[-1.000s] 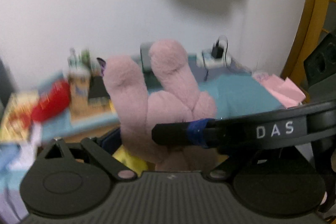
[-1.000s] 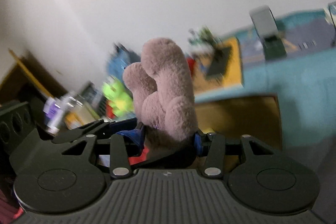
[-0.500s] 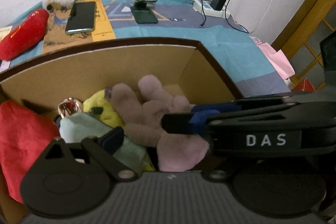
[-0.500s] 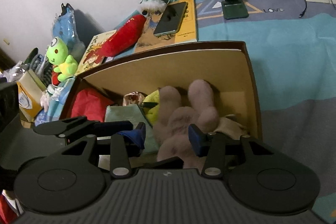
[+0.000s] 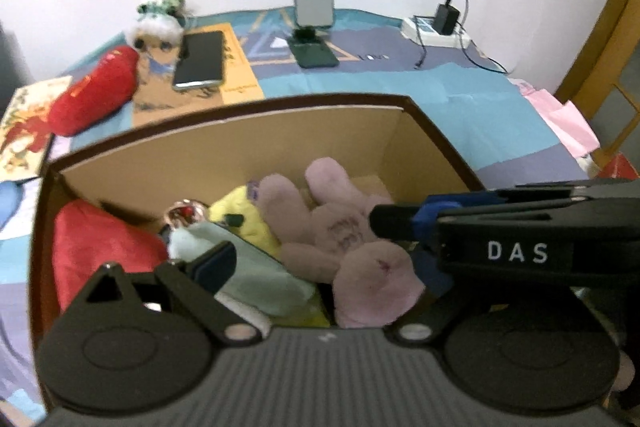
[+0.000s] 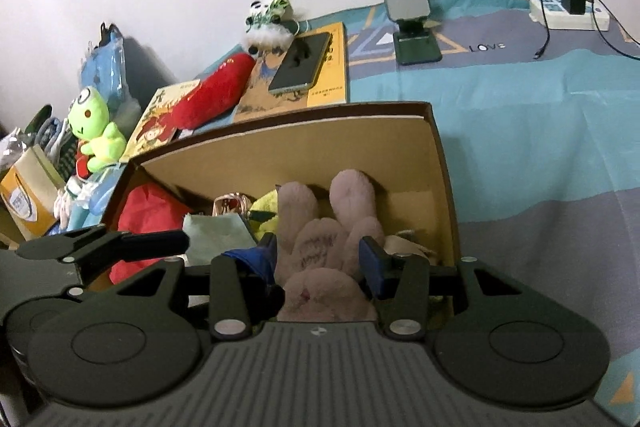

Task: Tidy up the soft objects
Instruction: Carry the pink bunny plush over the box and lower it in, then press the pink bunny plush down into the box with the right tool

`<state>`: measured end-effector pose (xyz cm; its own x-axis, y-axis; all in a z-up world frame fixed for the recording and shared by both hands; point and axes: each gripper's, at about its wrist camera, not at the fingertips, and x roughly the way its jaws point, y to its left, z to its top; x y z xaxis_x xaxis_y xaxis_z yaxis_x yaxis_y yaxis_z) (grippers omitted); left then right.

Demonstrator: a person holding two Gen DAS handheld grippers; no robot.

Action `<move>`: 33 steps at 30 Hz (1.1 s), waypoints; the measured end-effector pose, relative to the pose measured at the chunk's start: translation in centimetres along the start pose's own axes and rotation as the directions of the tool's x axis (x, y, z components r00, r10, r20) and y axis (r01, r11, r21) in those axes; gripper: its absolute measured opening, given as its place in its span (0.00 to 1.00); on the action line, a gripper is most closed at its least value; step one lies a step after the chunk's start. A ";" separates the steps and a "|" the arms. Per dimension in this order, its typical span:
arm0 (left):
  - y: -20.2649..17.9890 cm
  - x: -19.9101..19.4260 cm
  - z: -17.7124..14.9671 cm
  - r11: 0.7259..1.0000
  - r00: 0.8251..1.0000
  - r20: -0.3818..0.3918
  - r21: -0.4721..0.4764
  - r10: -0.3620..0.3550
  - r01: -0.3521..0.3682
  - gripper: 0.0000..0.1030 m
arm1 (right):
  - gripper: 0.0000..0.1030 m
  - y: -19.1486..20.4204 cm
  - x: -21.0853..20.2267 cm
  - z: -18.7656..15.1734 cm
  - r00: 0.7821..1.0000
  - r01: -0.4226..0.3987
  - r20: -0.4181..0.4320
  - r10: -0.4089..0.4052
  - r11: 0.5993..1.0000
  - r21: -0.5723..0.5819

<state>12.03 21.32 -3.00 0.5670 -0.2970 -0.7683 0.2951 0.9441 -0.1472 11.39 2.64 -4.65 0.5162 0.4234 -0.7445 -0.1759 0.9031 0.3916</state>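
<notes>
Lying between right gripper (image 6: 320, 259) jaws: pink plush (image 6: 324, 247).

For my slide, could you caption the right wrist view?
Right gripper straddles a pink plush bunny inside the cardboard box.

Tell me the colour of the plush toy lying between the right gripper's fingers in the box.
Dusty pink. The plush toy shows best in the right wrist view.

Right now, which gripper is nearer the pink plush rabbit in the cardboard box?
Right. The right gripper straddles the pink plush rabbit, fingers flanking its body. The left gripper hangs open over the box's left-hand toys.
</notes>
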 end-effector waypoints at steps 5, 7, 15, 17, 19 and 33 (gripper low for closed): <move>0.0 -1.6 0.0 0.996 0.995 0.039 -0.016 0.090 -0.090 0.91 | 0.30 0.7 -0.6 -0.1 0.999 0.012 0.048 -0.012 1.000 -0.002; 0.0 -2.2 0.0 0.992 0.991 0.049 -0.025 0.122 -0.121 0.91 | 0.29 1.0 -0.8 0.0 0.998 0.010 0.060 -0.010 1.000 -0.010; 0.6 -4.1 -0.4 0.960 0.961 0.064 -0.101 0.268 -0.261 0.91 | 0.29 2.4 -1.4 0.3 0.995 0.029 0.092 -0.023 0.998 -0.060; 0.7 -4.4 -0.5 0.949 0.952 0.058 -0.117 0.301 -0.293 0.91 | 0.29 2.8 -1.5 0.5 0.995 0.051 0.088 -0.044 0.996 -0.077; 0.9 -4.7 -0.6 0.939 0.944 0.057 -0.133 0.325 -0.316 0.91 | 0.29 3.2 -1.6 0.6 0.994 0.077 0.088 -0.069 0.992 -0.096; -0.6 -7.0 -1.9 0.897 0.910 0.049 -0.198 0.412 -0.396 0.92 | 0.30 4.0 -3.8 -0.3 0.990 0.106 0.100 -0.094 0.987 -0.123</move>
<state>6.37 23.09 1.28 0.6749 0.1120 -0.7294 -0.1124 0.9925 0.0484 8.46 4.65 -0.49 0.6118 0.3271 -0.7202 -0.2215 0.9449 0.2410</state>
